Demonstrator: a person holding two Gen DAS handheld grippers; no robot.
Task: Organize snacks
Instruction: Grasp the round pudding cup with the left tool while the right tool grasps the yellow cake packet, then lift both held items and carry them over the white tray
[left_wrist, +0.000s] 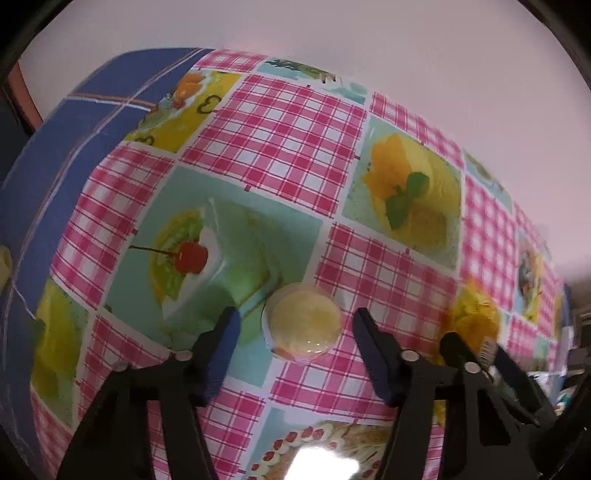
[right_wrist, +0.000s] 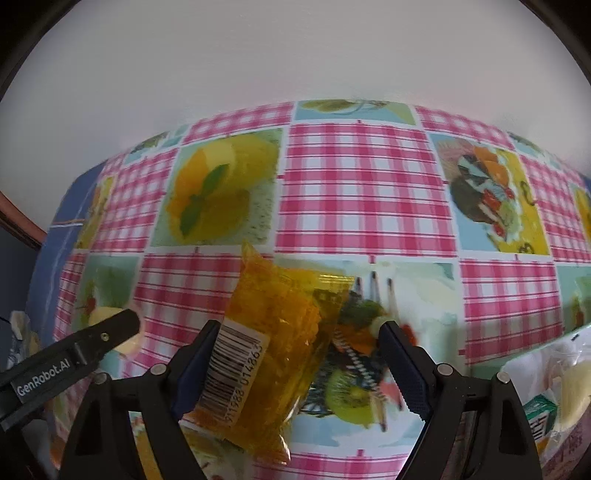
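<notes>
Yellow pudding cup (left_wrist: 302, 322) between left gripper (left_wrist: 295, 328) fingers, untouched

White lettering reading "GenRobot.AI" runs along the black plastic arm of the left gripper (right_wrist: 107, 338), seen at the lower left of the right wrist view. On the clear orange crinkly snack packet (right_wrist: 280, 332) sits a white barcode sticker (right_wrist: 231, 363); its digits look like "…1988 014863", with the first ones blurred.

We see a plain pale wall (right_wrist: 295, 55) behind the surface (right_wrist: 362, 192), covered in pink-check dessert-print cloth; blue cloth (left_wrist: 66, 140) at left.
</notes>
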